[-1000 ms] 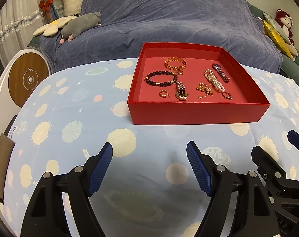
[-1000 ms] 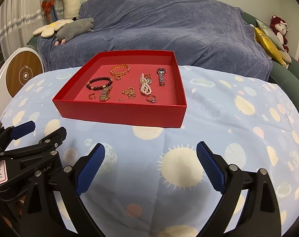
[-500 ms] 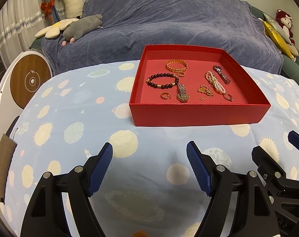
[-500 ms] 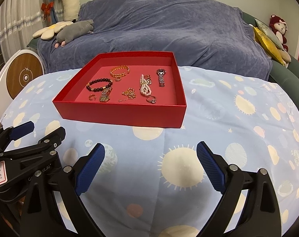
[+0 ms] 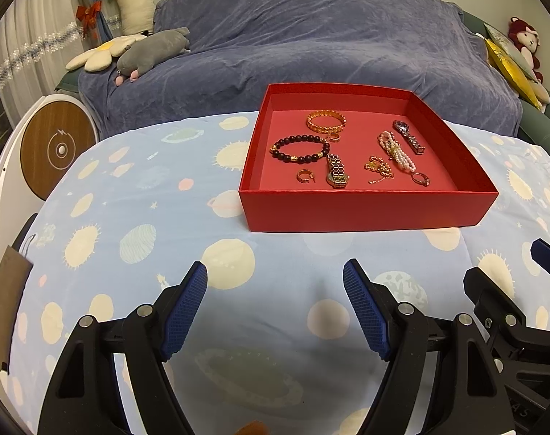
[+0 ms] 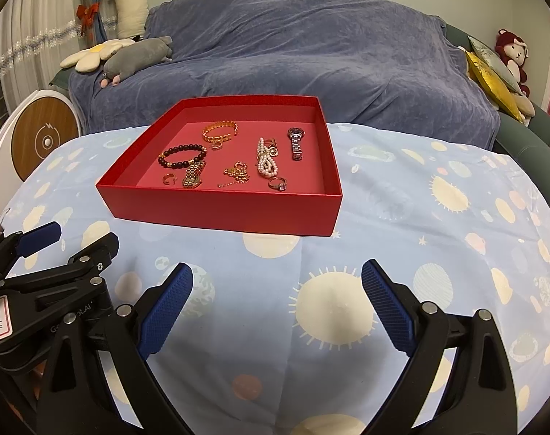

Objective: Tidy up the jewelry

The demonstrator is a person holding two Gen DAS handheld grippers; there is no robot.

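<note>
A red tray (image 5: pixel 365 210) (image 6: pixel 220 214) stands on the table and holds several pieces: a gold bracelet (image 5: pixel 325 121) (image 6: pixel 220 131), a dark bead bracelet (image 5: pixel 299 149) (image 6: pixel 182 156), a gold watch (image 5: pixel 336 175) (image 6: pixel 193 175), a silver watch (image 5: pixel 408 137) (image 6: pixel 296 143), a pearl strand (image 5: pixel 396 151) (image 6: pixel 266 163), a gold chain (image 5: pixel 378 170) (image 6: pixel 237 173), a gold hoop (image 5: pixel 305 175) and a ring (image 5: pixel 420 178) (image 6: pixel 278 183). My left gripper (image 5: pixel 275 304) is open and empty, well short of the tray. My right gripper (image 6: pixel 276 304) is open and empty, also short of it.
The table wears a light blue planet-print cloth (image 5: pixel 148 217) (image 6: pixel 438 217). A sofa under a blue cover (image 5: pixel 311 36) stands behind, with plush toys (image 5: pixel 148 50) at the left and a red plush (image 5: pixel 525 40) at the right. A round wooden-faced device (image 5: pixel 57 148) stands left.
Both cameras have tilted or drawn back slightly, so the tray sits a little lower in view. Both grippers stay open and empty.
</note>
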